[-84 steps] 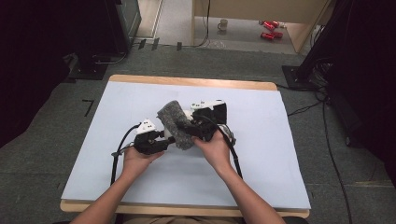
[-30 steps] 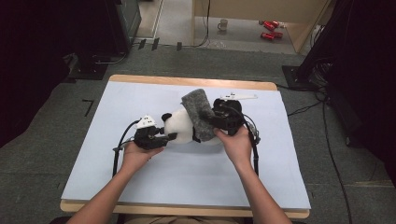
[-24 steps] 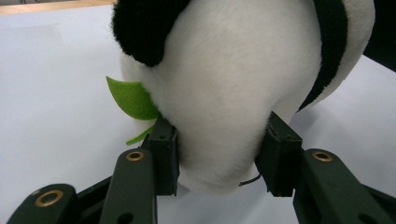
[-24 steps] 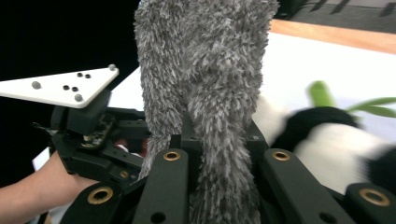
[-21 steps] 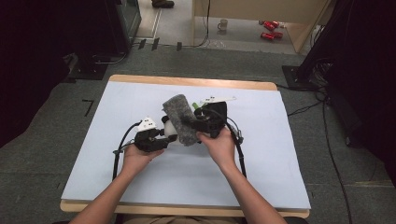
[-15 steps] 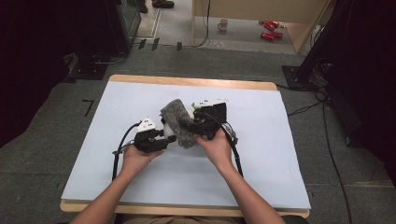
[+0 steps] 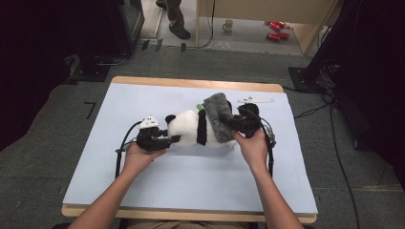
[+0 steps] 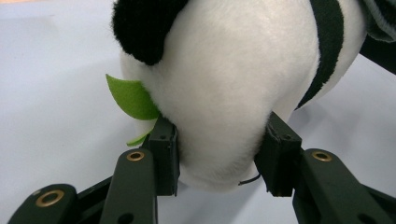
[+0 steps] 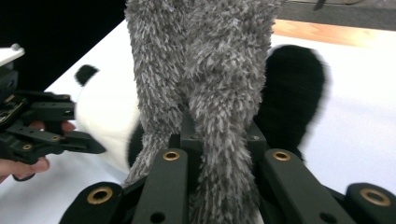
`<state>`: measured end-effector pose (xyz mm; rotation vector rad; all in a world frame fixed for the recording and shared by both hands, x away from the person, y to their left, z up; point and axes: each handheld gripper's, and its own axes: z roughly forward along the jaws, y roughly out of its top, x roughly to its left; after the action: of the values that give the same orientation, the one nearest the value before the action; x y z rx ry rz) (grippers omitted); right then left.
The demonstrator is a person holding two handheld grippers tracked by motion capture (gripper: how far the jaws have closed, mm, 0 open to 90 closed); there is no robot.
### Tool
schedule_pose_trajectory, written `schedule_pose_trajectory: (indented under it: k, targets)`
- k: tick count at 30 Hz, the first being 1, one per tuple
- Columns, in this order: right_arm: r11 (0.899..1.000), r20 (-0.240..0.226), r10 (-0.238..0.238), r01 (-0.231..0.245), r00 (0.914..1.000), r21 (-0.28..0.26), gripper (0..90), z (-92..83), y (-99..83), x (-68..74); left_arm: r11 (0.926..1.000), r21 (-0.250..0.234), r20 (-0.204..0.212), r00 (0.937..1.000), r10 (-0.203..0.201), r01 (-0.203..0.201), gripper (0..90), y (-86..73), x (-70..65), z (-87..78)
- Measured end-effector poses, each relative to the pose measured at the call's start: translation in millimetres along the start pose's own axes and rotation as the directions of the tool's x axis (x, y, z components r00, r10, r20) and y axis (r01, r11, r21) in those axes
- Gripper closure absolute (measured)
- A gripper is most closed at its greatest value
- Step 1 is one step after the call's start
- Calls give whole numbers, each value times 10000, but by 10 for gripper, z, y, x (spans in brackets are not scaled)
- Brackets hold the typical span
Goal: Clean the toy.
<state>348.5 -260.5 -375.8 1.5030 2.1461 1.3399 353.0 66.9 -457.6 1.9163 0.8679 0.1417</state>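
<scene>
A black-and-white panda plush [image 7: 188,128] lies on its side at the middle of the pale blue table cover [image 7: 191,181]. My left gripper [image 7: 173,139] is shut on its white head [image 8: 219,93], one jaw pressing in from each side; a green felt leaf [image 8: 133,99] sticks out beside the black ear [image 8: 140,28]. A grey fuzzy cloth [image 7: 218,117] drapes over the panda's rear end. My right gripper [image 7: 235,125] is shut on that grey fuzzy cloth [image 9: 210,93], which rises from between its jaws, with a black plush limb [image 9: 292,93] behind.
A small white flat piece [image 7: 256,100] lies near the table's back right edge. The wooden rim [image 7: 191,83] marks the far edge. On the floor beyond are a mug [image 7: 229,25], red cans [image 7: 274,29] and a person's legs [image 7: 176,19].
My right gripper swung left and then back right with the grey cloth, so more of the panda's white body is uncovered. The left gripper kept its hold and stayed put.
</scene>
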Motion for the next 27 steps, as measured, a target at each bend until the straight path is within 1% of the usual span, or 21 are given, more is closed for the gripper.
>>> schedule_pose_trajectory:
  k: [3, 5, 8, 13, 15, 16, 17, 18, 21, 22, 23, 24, 27]
  targets:
    - [9986, -40, 498, -499, 9987, -181, 778, -53, -54, -142, 9999, 111, 75, 10000, 49, -50, 561, 19, 29, 4]
    - [9976, 18, 651, -650, 9979, -225, 778, -76, -77, -188, 9999, 152, 117, 9999, 6, -8, 561, 33, 40, 9]
    - [9974, 336, 686, -678, 9971, -243, 779, -120, -107, -245, 9998, 195, 177, 9998, -8, 5, 561, 46, 62, 13]
    - [9951, 716, 988, -980, 9925, -144, 781, -138, -204, -391, 9997, 228, 295, 9995, -68, 61, 569, 62, 92, 24]
    - [9945, 984, 1041, -1049, 9897, 38, 781, -135, -237, -442, 9997, 217, 360, 9993, -116, 108, 577, 67, 107, 27]
    - [9934, 1235, 1094, -1127, 9863, 199, 782, -139, -255, -475, 9996, 239, 366, 9992, -131, 122, 582, 70, 117, 25]
    - [9932, 1395, 1097, -1142, 9841, 246, 782, -142, -264, -500, 9994, 235, 428, 9988, -251, 241, 586, 73, 126, 26]
    - [9911, 1483, 1245, -1300, 9811, 277, 782, -155, -279, -538, 9994, 216, 463, 9986, -269, 260, 592, 74, 134, 28]
    - [9882, 1138, 1473, -1512, 9825, 262, 783, -147, -312, -572, 9995, 200, 537, 9983, -240, 230, 609, 75, 136, 32]
    - [9872, 895, 1529, -1564, 9842, 328, 783, -121, -321, -563, 9993, 241, 610, 9977, -308, 294, 616, 77, 141, 28]
    - [9868, 754, 1535, -1568, 9853, 396, 785, -95, -325, -543, 9991, 237, 648, 9972, -365, 350, 625, 78, 143, 26]
    - [9873, 714, 1495, -1527, 9862, 428, 786, -85, -325, -531, 9990, 249, 669, 9970, -381, 365, 631, 81, 146, 21]
    - [9880, 475, 1449, -1471, 9883, 464, 788, -110, -308, -483, 9980, 410, 852, 9951, -505, 471, 643, 110, 137, -17]
